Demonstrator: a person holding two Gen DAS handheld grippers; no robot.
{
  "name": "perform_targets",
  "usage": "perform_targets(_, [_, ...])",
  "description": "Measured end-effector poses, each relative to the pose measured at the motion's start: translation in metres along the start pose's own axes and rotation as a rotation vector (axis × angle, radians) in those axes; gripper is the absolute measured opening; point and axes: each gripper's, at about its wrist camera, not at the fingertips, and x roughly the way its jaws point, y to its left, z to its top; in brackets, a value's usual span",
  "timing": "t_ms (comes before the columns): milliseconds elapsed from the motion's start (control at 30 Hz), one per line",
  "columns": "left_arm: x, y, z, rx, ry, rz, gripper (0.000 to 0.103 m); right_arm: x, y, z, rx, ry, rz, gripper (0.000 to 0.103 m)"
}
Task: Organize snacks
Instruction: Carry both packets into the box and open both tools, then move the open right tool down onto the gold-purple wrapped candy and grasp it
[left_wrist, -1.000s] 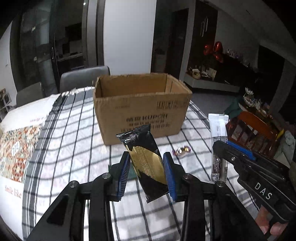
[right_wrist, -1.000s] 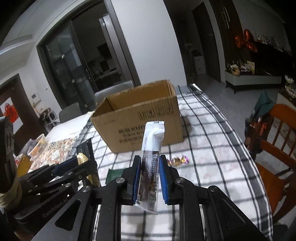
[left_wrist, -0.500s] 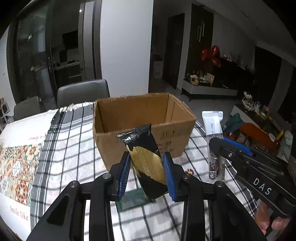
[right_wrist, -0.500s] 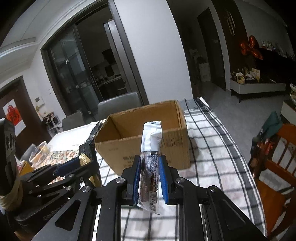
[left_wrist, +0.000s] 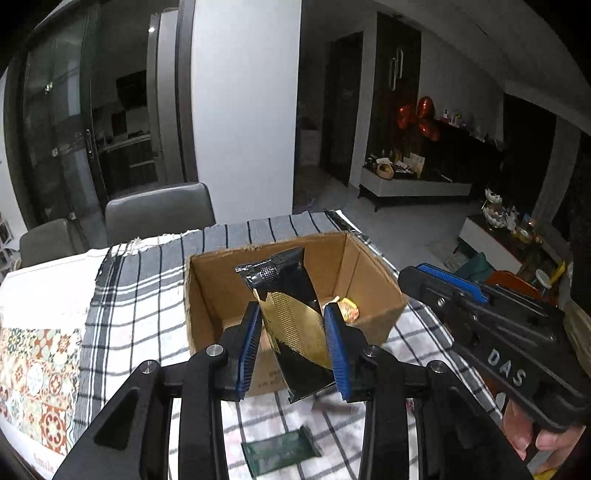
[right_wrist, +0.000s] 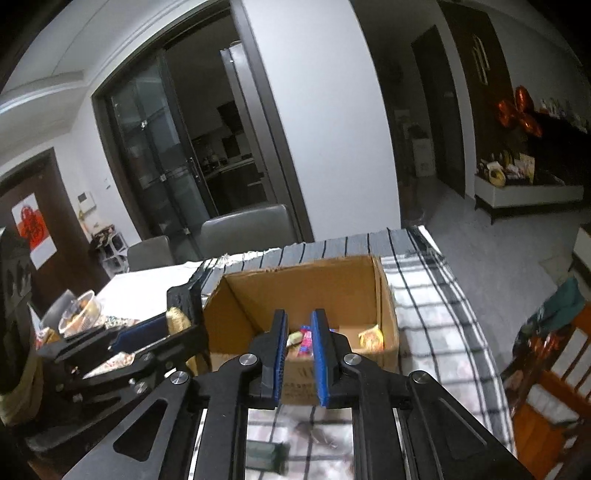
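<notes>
An open cardboard box (left_wrist: 376, 269) stands on the checked tablecloth and shows in the right wrist view too (right_wrist: 386, 291). My left gripper (left_wrist: 291, 332) is shut on a black and gold snack packet (left_wrist: 291, 317), held upright above the box's near edge. My right gripper (right_wrist: 298, 332) is open and empty, its blue pads a little apart, above the box's near wall. Inside the box lie a yellow snack (right_wrist: 371, 338) and a pink packet (right_wrist: 306, 341). The right gripper also shows in the left wrist view (left_wrist: 447, 282).
A dark green packet (left_wrist: 282, 452) lies on the tablecloth (left_wrist: 133, 295) in front of the box. Grey chairs (left_wrist: 159, 212) stand behind the table. A wooden chair (right_wrist: 550, 387) stands at the right. A clear bowl (right_wrist: 79, 314) sits at the left.
Both grippers rose and moved forward over the box. The white snack bar left my right gripper, which is now empty. The left gripper still holds the black and gold packet.
</notes>
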Motion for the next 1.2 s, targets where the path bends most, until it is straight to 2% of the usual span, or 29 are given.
perform_targets(100, [0.012,0.003,0.012,0.018,0.009,0.011,0.034,0.008,-0.001,0.008,-0.025,0.004,-0.011,0.015])
perform_targets(300, [0.036,0.006,0.032,0.027,0.033,-0.015,0.035,0.022,-0.005,0.019,-0.039,0.020,-0.036,0.015])
perform_targets(333, [0.040,0.007,0.035,0.027,0.038,-0.021,0.038,0.025,-0.005,0.020,-0.050,0.022,-0.044,0.015])
perform_targets(400, [0.047,0.009,0.039,0.020,0.044,-0.001,0.058,0.028,-0.007,0.020,-0.056,0.022,-0.063,0.015])
perform_targets(500, [0.046,0.010,0.038,0.022,0.037,0.022,0.061,0.032,-0.010,0.018,-0.046,0.038,-0.078,0.016])
perform_targets(667, [0.028,0.010,0.024,0.012,0.020,0.040,0.064,0.026,-0.013,0.009,-0.047,0.052,-0.075,0.016])
perform_targets(767, [0.014,0.007,0.013,0.018,0.016,0.088,0.065,0.018,-0.012,0.002,-0.049,0.056,-0.063,0.017])
perform_targets(867, [0.001,0.004,0.001,0.017,0.012,0.108,0.066,0.007,-0.008,-0.009,-0.055,0.055,-0.050,0.035])
perform_targets(1200, [-0.044,-0.020,-0.047,0.041,-0.029,0.136,0.069,-0.037,-0.007,-0.052,-0.066,0.073,0.007,0.035])
